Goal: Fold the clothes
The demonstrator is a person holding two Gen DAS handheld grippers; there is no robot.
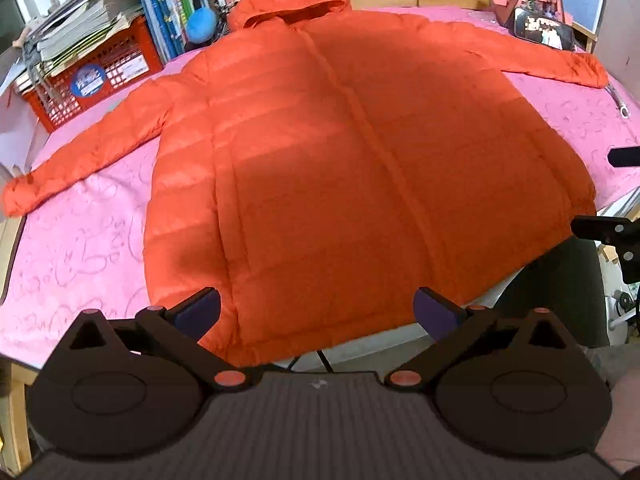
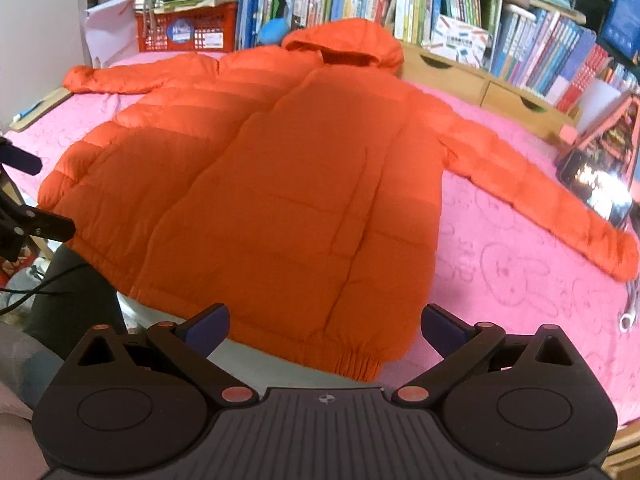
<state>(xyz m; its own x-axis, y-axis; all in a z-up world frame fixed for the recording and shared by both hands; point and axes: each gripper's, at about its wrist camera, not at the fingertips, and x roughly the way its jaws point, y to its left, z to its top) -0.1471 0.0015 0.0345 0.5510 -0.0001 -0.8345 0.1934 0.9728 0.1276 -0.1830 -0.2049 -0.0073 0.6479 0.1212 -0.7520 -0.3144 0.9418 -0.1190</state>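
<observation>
Orange quilted fabric fills both views: a hooded puffer jacket [image 1: 320, 168] lies front-up and spread flat on the pink-covered surface [image 1: 80, 248], hood toward twelve o'clock near the row of books [image 2: 460, 4], sleeves stretched out toward nine and three, hem hanging slightly over the near edge at six. That open layout looks deliberate, since a flat garment with both sleeves extended gives clear edges to grab for a first fold. No fold is made yet, so I judge the task to be at its very start. The left hand-held gripper [image 1: 316, 314] hovers just before the hem with its two fingers spread wide, pinching nothing. The right hand-held gripper [image 2: 326, 326] is likewise spread and empty, poised over the elastic hem corner at about five o'clock. A red crate [image 1: 92, 80] sits at ten o'clock and a phone [image 2: 596, 184] rests beside the right sleeve
</observation>
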